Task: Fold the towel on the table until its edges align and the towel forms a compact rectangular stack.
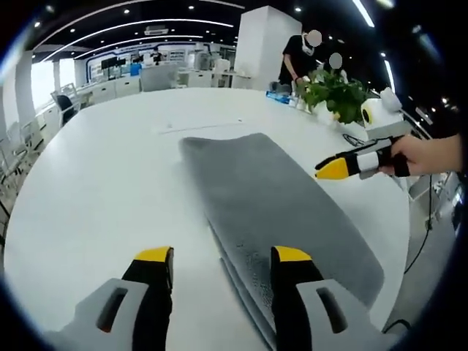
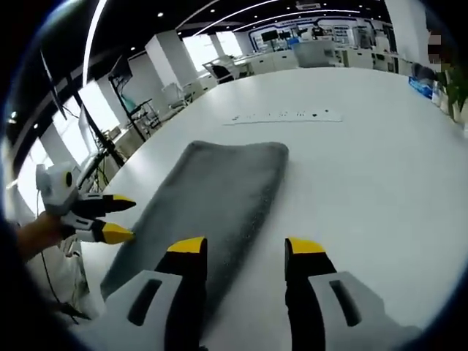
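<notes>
My left gripper [image 1: 223, 256] gapes wide at bottom centre, empty, over the folded grey towel [image 1: 278, 197] lying mid-frame on the white table [image 1: 95, 190]. My right gripper [image 2: 245, 247] is likewise wide, holding nothing.

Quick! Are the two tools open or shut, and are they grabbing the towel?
Left tool: open, holding nothing, above the towel.
Right tool: open, holding nothing.

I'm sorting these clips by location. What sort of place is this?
Probably an open-plan office or lab. The grey towel lies on a large white table, with rows of desks and chairs behind, long ceiling strip lights, and a potted plant at the table's far edge.
</notes>
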A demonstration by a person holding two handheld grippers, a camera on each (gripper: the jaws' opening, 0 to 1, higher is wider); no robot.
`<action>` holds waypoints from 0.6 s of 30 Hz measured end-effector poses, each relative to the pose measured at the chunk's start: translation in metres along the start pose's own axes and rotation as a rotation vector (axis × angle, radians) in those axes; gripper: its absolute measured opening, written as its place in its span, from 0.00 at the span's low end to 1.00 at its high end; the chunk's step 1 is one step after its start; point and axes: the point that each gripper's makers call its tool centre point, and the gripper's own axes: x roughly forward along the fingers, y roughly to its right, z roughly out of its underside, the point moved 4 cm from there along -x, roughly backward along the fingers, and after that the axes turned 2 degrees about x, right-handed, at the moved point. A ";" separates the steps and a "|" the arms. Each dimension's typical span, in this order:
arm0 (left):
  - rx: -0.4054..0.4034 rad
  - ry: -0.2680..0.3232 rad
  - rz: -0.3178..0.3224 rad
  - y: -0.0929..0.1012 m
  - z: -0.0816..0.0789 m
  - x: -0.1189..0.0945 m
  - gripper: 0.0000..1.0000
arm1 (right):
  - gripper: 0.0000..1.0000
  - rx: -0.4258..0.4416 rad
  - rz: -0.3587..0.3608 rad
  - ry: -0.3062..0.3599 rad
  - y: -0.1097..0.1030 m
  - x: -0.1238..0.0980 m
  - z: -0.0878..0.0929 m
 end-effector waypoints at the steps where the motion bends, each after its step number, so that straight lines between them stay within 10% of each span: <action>1: -0.004 -0.007 0.004 0.001 0.001 0.002 0.54 | 0.41 0.003 0.000 -0.001 0.000 0.000 0.002; 18: -0.082 0.016 0.061 0.000 0.004 0.024 0.25 | 0.15 0.063 -0.006 0.009 -0.008 0.011 0.019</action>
